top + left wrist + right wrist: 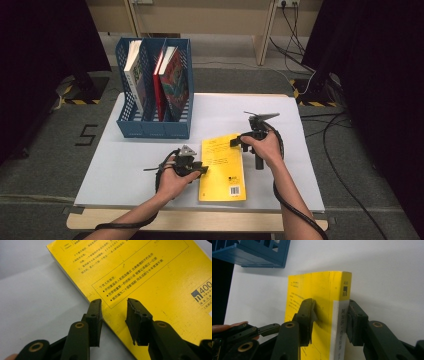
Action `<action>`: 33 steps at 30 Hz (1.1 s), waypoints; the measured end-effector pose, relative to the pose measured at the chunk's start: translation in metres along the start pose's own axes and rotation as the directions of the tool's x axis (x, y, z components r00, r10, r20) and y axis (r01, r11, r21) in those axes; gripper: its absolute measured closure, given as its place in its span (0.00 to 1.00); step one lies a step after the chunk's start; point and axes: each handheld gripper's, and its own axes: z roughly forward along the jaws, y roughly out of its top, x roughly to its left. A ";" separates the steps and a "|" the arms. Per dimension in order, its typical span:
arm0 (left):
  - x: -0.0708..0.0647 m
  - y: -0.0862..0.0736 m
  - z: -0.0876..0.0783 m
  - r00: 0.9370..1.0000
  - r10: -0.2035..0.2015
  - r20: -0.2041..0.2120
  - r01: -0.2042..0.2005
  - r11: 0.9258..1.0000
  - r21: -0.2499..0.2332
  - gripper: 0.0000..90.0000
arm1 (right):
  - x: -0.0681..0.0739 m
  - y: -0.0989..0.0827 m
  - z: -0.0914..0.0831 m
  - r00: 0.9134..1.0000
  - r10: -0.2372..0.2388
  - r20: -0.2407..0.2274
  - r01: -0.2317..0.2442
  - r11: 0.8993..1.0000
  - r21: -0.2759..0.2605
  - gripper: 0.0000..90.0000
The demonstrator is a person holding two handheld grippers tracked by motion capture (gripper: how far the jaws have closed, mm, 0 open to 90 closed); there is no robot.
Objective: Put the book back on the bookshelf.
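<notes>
Left gripper (200,169): jaws parted, over the yellow book's (222,167) 9 o'clock edge, gripping nothing. Right gripper (237,142): jaws apart, straddling the book's 1 o'clock corner; contact unclear. Book: flat on table (125,165), centre. Blue rack (152,125): 11 o'clock, holding upright books (172,82).

Yellow book (222,167), centre of the high view: bright yellow cover, black printed text and thin black box lines, white barcode patch, white lower spine.
File rack (154,90), upper left: blue, perforated grid walls.
Books in rack (170,82): white, red, multicoloured red-green covers.
Table surface (125,160): pale grey-white, light wood edge.
Left gripper (199,169), right gripper (236,141): black jaws, brass-coloured rivets.
Floor: grey, with yellow-and-black striped tape.
</notes>
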 end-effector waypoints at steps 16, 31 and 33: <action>-0.002 0.001 -0.001 0.999 0.045 0.010 -0.044 0.999 -0.031 0.64 | 0.016 0.003 -0.008 0.999 0.020 -0.028 -0.021 1.000 -0.020 0.84; -0.002 0.023 -0.014 0.999 0.032 0.029 -0.028 0.989 -0.142 0.54 | 0.028 0.010 -0.033 1.000 0.007 -0.008 -0.008 0.987 -0.160 0.85; -0.003 0.026 -0.015 0.999 0.037 0.035 -0.032 0.989 -0.147 0.53 | 0.030 0.011 -0.035 1.000 0.009 -0.005 -0.010 0.985 -0.170 0.85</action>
